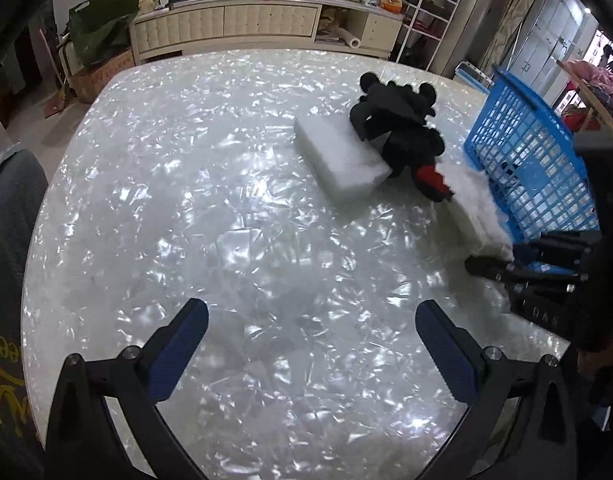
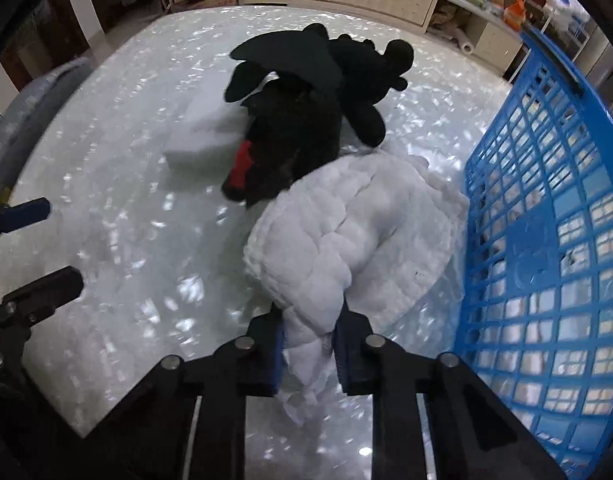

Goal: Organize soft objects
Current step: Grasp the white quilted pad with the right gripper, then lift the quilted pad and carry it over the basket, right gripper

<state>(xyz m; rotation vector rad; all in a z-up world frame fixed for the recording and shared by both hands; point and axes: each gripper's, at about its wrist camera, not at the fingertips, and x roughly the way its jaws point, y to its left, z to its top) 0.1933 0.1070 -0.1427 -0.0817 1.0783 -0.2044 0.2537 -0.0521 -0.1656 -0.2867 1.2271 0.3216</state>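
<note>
Here, pinched between the right gripper's [image 2: 309,354] pads: a corner of the white fluffy cloth [image 2: 358,236], bunched on the pearly table [image 2: 118,240]. Just right of those fingers, the tilted blue basket [image 2: 546,240]. Beyond the fingertips, touching the cloth, a black plush toy [image 2: 302,120] draped over a white foam block [image 2: 202,136]. Left gripper [image 1: 312,340] spread wide, holding nothing, over bare tabletop.

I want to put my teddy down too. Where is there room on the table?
The near and left side of the table, from the open left gripper up to the white foam block, is bare. It is crowded by the blue basket: the black plush toy and white fluffy cloth sit there.
</note>
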